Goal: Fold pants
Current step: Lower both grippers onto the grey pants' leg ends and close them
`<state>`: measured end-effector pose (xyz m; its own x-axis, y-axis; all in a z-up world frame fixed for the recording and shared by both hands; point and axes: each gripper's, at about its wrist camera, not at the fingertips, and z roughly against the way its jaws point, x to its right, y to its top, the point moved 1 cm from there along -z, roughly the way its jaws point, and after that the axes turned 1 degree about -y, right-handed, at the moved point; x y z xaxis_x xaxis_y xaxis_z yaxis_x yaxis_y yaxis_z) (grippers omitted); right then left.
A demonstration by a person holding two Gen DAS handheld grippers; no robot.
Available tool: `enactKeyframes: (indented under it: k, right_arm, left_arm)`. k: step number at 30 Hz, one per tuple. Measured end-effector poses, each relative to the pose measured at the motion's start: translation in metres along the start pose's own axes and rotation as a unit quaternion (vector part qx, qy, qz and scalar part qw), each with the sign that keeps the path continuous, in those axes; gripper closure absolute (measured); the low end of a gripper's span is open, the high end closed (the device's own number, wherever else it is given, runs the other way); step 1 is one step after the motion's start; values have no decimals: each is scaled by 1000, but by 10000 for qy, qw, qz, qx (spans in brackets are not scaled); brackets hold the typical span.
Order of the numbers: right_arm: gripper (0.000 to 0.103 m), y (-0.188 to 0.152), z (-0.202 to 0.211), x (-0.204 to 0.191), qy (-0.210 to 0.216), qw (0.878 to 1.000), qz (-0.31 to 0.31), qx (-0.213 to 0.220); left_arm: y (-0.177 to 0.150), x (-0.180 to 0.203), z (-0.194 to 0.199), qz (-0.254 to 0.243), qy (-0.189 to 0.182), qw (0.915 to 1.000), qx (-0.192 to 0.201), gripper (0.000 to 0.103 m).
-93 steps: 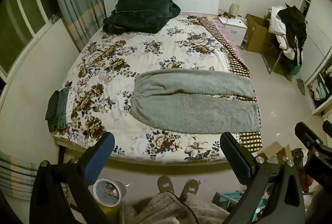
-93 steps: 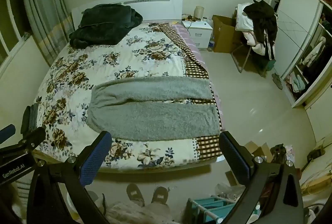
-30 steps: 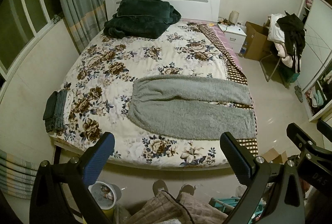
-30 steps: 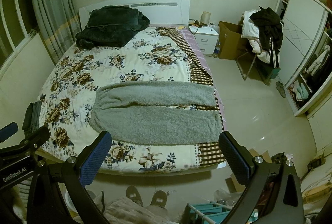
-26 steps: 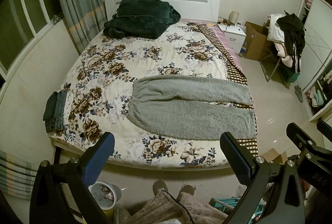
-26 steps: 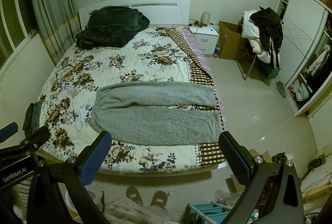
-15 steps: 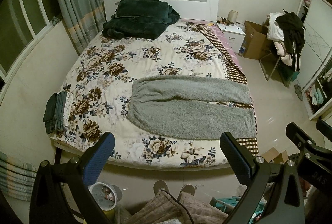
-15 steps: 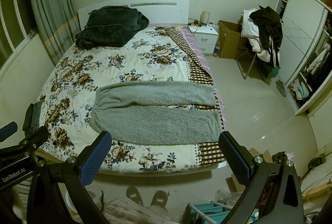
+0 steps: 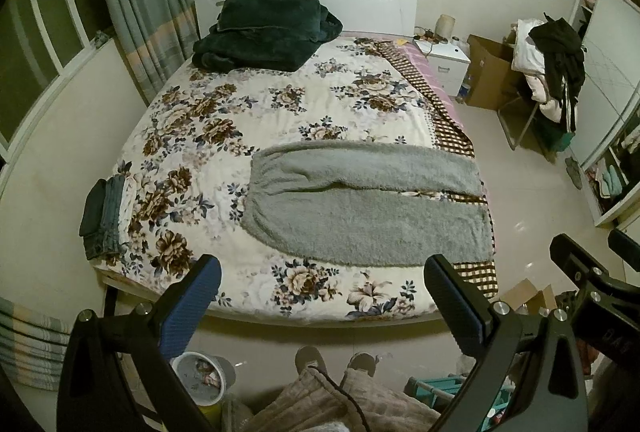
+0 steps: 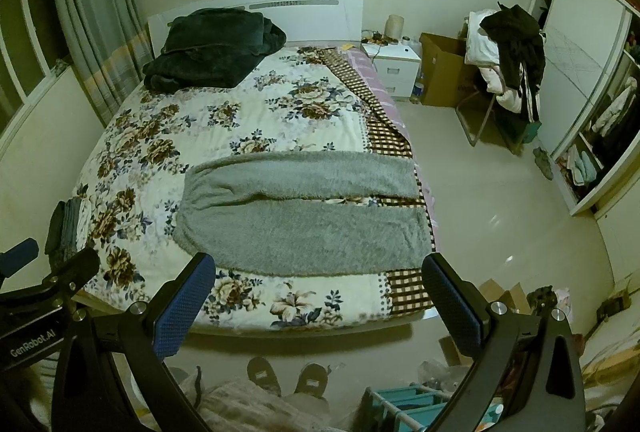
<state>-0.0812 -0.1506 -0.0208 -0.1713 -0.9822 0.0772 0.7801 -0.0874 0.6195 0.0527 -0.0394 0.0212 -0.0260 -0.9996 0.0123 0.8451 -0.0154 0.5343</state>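
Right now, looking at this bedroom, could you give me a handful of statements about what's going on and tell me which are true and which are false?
1. The grey fleece pants lie spread flat on the floral bedspread. True.
2. The left gripper is clamped on a pant leg. False: it is open, held back short of the bed, touching nothing.
3. A dark green blanket is heaped by the headboard. True.
4. The pants are already folded in half. False: both legs lie side by side, unfolded.
5. A small stack of folded clothes sits at the bed's left edge. True.
6. The right gripper is shut. False: it is wide open.
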Motion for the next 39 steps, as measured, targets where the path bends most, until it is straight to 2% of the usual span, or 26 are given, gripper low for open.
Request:
enactKeyframes:
  k: [7, 9, 13, 17, 22, 28, 34, 39]
  right_arm:
    - [0, 20, -46, -2, -169, 9997, -165, -78]
    - [0, 27, -62, -1, -295, 9992, -249, -67]
    - [0, 44, -110, 5, -523, 9971, -534, -118]
    - [0, 66, -177, 16, -603, 9941, -843, -310]
    - [0, 99, -286, 38, -637, 9871, -1219, -814]
    - [0, 155, -434, 72, -731, 9777, -1577, -1176]
    - [0, 217, -601, 109, -801, 9657, -1965, -1495]
    - [0, 250, -753, 146, -845, 9465, -2484, -1877]
  left_arm:
    - [3, -22, -48, 117, 230, 9995, 160, 0]
    - [17, -27, -65, 143, 297, 9993, 185, 0]
    - [33, -41, -102, 155, 426, 9988, 204, 0]
    - [62, -45, -163, 231, 573, 9981, -38, 0]
    - [97, -42, -245, 422, 784, 9949, -466, 0]
    - [144, -26, -363, 888, 1057, 9850, -1040, 0]
    - [191, -15, -495, 1645, 1179, 9652, -1657, 0]
    - [211, -5, -607, 2413, 1081, 9388, -2209, 0]
